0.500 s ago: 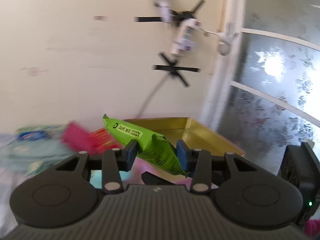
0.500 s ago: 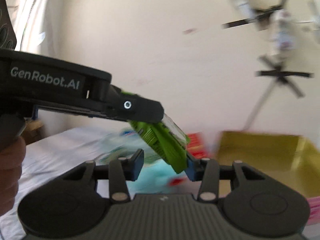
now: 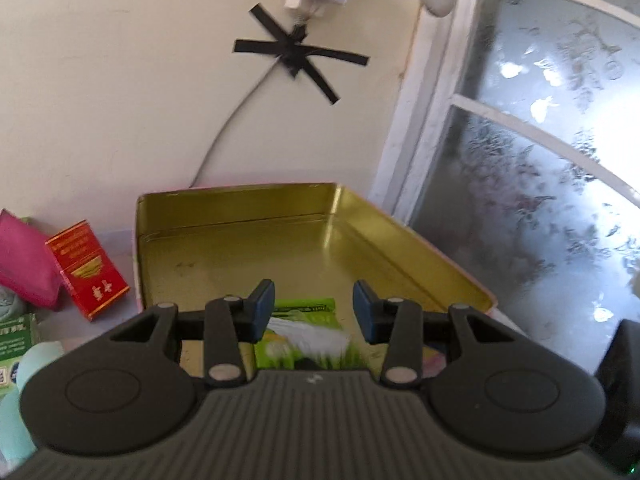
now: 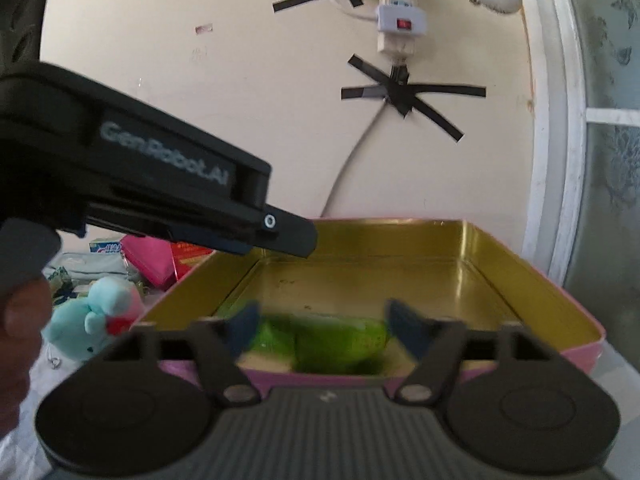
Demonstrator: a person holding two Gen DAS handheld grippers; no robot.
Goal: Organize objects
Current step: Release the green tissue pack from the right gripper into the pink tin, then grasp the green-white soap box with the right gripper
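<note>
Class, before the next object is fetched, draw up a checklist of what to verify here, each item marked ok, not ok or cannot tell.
1. Green packet inside the gold tin: ok.
2. Left gripper clear of the packet: ok, pads apart from it.
3. Right gripper open: ok.
4. Packet lying flat: cannot tell, blurred.
5. Room left in the tin: ok.
6. Red box outside the tin, reachable: ok.

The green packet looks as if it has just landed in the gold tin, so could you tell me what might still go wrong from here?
1. The green packet lies at the near edge of the gold tin, just below the left tongs; pulling back low could snag it.
2. The two tongs are close together above the tin; the right tongs could knock the left when withdrawing.
3. The red box stands close beside the tin's wall; nudging the tin may topple it.
</note>
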